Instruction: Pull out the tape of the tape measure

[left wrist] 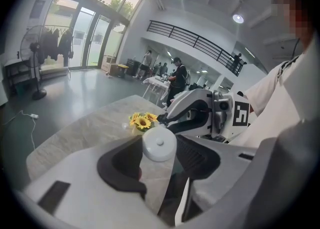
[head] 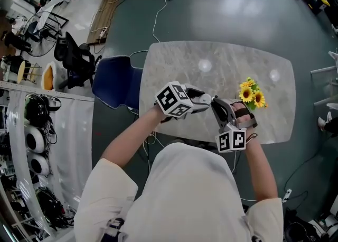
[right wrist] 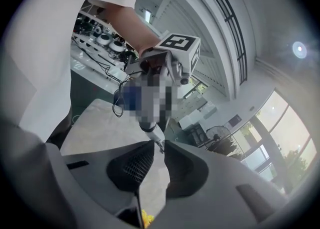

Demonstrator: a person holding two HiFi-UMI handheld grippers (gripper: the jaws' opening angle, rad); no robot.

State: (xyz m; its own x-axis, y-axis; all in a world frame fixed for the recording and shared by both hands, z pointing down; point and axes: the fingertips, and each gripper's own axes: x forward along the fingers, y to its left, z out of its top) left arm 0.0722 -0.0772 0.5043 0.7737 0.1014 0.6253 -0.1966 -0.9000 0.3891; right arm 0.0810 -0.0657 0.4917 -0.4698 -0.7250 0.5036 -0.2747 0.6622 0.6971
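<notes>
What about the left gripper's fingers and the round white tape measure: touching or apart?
Touching. The left gripper view shows the tape measure pinched between the left gripper's fingers, which press its sides.

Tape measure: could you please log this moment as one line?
left gripper grips tape measure | right gripper pinches tape end | both above table
</notes>
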